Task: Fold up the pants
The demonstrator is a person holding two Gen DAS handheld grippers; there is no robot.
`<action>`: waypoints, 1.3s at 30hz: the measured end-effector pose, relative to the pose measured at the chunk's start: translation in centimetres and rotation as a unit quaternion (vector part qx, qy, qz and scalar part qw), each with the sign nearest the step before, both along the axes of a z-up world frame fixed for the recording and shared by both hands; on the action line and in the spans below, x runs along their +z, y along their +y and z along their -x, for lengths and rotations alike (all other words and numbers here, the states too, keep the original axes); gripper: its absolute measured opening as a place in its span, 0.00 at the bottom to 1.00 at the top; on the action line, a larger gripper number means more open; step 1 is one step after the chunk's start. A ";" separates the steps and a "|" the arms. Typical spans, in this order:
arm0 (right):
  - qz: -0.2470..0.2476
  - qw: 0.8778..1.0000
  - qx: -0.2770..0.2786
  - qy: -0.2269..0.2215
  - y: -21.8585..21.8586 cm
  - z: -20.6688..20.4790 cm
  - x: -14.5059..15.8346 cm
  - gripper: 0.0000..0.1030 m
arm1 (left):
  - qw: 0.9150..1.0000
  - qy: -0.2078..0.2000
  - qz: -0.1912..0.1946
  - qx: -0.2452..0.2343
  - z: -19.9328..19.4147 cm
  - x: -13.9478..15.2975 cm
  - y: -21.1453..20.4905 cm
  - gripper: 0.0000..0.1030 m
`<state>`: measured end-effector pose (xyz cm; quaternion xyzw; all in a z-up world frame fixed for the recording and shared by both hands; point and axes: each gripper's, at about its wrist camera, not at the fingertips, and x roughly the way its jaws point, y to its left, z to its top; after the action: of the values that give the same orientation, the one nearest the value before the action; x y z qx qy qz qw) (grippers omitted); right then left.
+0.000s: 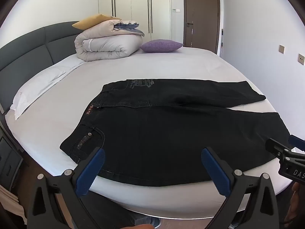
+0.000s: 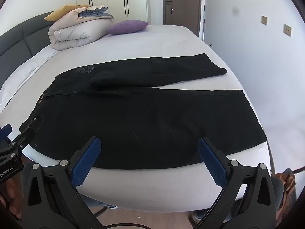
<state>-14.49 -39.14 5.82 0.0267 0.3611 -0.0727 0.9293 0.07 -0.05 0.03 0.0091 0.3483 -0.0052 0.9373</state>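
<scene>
Black pants (image 1: 171, 133) flat on bed (image 1: 171, 66), waist left, legs spread right. Your left gripper (image 1: 152, 158) and right gripper (image 2: 149, 148): jaws wide apart, empty.

Ahead of the blue-padded left gripper (image 1: 152, 164) lie black jeans (image 1: 171, 133) on a white sheet (image 1: 171, 64), a speckled purple pillow (image 1: 161, 45) beyond.

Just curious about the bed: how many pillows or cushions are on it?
3: a purple cushion beside the folded duvet, a mustard one behind the duvet, a white pillow by the headboard. Others may hide behind the duvet.
</scene>
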 end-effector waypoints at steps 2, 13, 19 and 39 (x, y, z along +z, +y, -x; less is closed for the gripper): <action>0.000 1.000 0.000 0.000 0.0 0.0 0.1 1.00 | 1.000 -0.005 -0.008 -0.002 0.1 -0.2 -0.3 1.00; 0.000 1.000 0.001 0.003 0.0 0.1 -0.1 1.00 | 1.000 -0.006 -0.006 -0.002 0.0 -0.1 -0.6 1.00; 0.001 1.000 -0.001 0.005 0.3 0.1 -0.4 1.00 | 1.000 -0.003 -0.005 -0.003 0.2 -0.3 -0.2 1.00; 0.002 1.000 -0.001 0.009 0.3 -0.1 -0.7 1.00 | 1.000 -0.003 -0.006 -0.003 0.2 -0.3 -0.4 1.00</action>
<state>-14.43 -38.82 5.08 0.0242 0.3691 -0.0743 0.9261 -0.10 -0.44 -0.25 0.0160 0.3459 -0.0055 0.9381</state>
